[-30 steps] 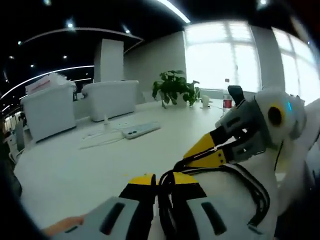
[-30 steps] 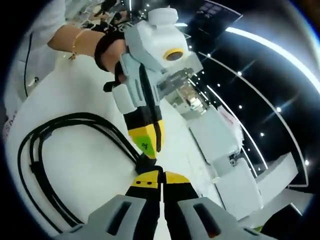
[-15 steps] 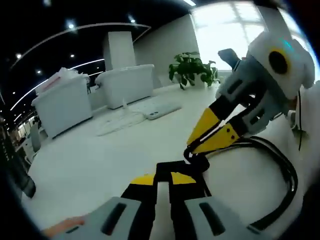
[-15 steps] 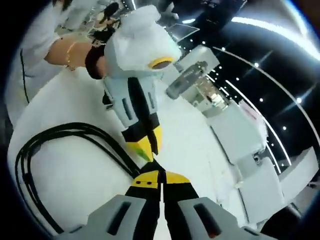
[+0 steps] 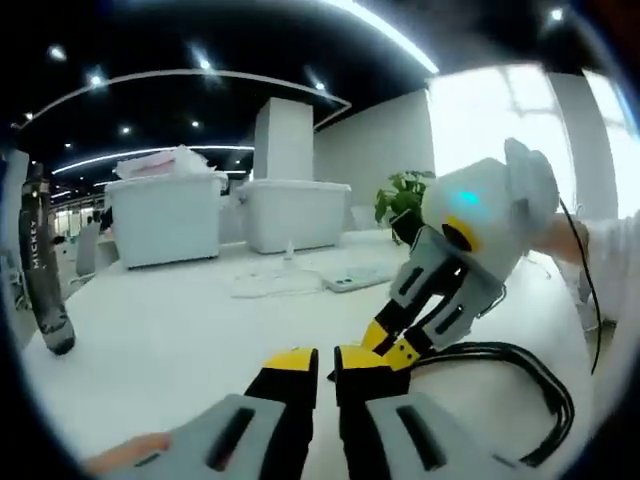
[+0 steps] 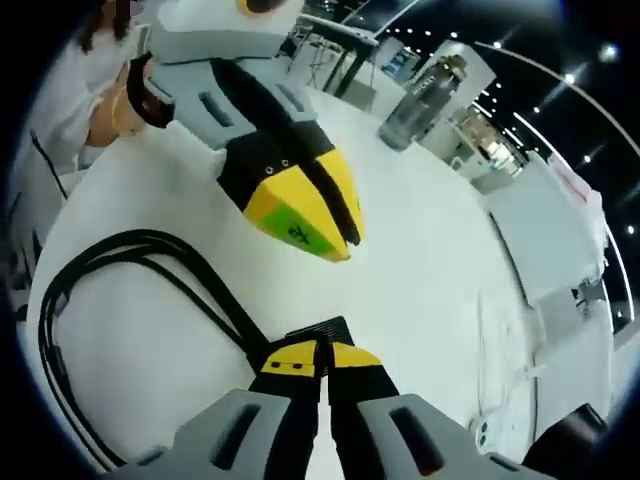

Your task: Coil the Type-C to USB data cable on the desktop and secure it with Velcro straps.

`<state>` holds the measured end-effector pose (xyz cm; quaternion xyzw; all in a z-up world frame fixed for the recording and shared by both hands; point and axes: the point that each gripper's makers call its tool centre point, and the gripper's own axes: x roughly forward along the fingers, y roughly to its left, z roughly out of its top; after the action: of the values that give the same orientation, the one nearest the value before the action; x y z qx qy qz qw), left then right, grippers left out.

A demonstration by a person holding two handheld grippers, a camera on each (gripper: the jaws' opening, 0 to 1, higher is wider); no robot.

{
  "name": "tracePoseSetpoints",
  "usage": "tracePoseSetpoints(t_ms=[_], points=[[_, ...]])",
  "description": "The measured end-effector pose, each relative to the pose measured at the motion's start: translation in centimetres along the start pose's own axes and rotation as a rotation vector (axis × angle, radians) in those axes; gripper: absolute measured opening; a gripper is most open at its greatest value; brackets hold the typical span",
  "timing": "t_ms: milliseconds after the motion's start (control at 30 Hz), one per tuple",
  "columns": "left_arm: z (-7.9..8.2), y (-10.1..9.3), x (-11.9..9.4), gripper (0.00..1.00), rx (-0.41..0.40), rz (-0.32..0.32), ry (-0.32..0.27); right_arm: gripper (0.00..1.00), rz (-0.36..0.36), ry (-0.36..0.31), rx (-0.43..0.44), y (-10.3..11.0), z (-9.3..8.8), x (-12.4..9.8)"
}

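The left gripper (image 6: 300, 215) has lifted off the cable (image 6: 120, 300) and now hovers above it, jaws nearly together, holding nothing. The coiled cable lies on the white desktop (image 6: 420, 260). The right gripper (image 6: 318, 352) pinches the black strap (image 6: 318, 330).

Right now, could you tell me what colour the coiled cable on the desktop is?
Black; the cable shows best in the right gripper view.
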<state>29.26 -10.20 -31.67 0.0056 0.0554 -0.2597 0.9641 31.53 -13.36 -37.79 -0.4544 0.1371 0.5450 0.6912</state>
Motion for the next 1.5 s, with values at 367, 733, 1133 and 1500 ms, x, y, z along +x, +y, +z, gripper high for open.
tracePoseSetpoints(t_ms=[367,733,1133,1500], points=[[0.9,-0.4,-0.7,0.08,-0.013,-0.004,-0.029,0.12,-0.086,-0.096,0.254,-2.1,-0.6,0.2],[0.7,0.7,-0.7,0.08,-0.017,0.034,-0.022,0.01,-0.011,-0.152,0.318,-1.0,0.3,1.1],[0.4,2.2,-0.6,0.08,-0.034,0.085,-0.025,0.11,0.109,-0.454,0.359,-0.9,2.3,-2.3],[0.3,2.8,-0.6,0.08,-0.039,0.105,-0.033,0.15,0.212,-0.36,0.28,1.4,0.3,-1.1]])
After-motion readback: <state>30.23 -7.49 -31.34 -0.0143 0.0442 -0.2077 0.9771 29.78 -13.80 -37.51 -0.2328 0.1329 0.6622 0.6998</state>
